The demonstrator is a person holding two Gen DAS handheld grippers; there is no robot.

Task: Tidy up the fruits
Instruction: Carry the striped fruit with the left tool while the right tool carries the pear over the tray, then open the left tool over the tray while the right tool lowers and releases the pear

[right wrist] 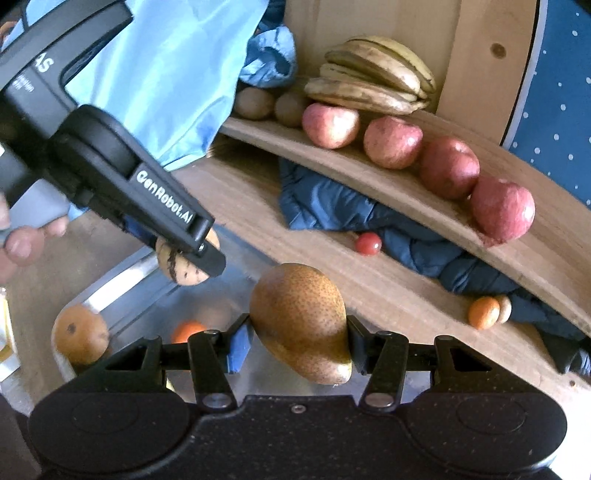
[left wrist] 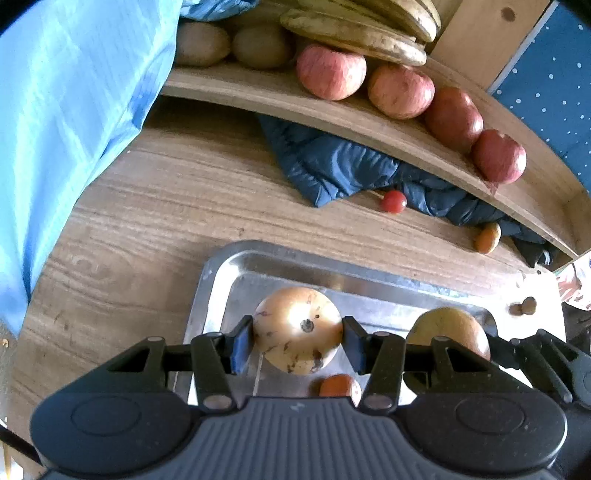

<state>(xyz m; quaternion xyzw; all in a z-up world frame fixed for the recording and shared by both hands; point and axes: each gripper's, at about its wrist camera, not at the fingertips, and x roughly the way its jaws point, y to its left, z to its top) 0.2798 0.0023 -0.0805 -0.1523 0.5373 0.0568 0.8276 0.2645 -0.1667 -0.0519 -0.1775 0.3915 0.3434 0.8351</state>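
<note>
My left gripper (left wrist: pixel 297 341) is shut on a pale yellow pear (left wrist: pixel 297 325), seen stem end on, above a metal tray (left wrist: pixel 221 280). My right gripper (right wrist: pixel 299 345) is shut on a brown speckled pear (right wrist: pixel 299 314) over the same tray (right wrist: pixel 122 273). In the right wrist view the left gripper (right wrist: pixel 203 254) shows at upper left, holding its spotted pear (right wrist: pixel 181 269). In the left wrist view the brown pear (left wrist: pixel 448 330) shows at the right, beside black parts of the right gripper. A third pear (right wrist: pixel 79 338) and a small orange fruit (right wrist: pixel 186 330) lie in the tray.
A curved wooden shelf (left wrist: pixel 332 114) carries red apples (left wrist: pixel 330 72), bananas (left wrist: pixel 354 35) and kiwis (left wrist: pixel 201 44). Under it lie a dark blue jacket (left wrist: pixel 332 166), a cherry tomato (left wrist: pixel 393 201) and a small orange fruit (left wrist: pixel 487 238). Light blue cloth (left wrist: pixel 66 110) hangs at left.
</note>
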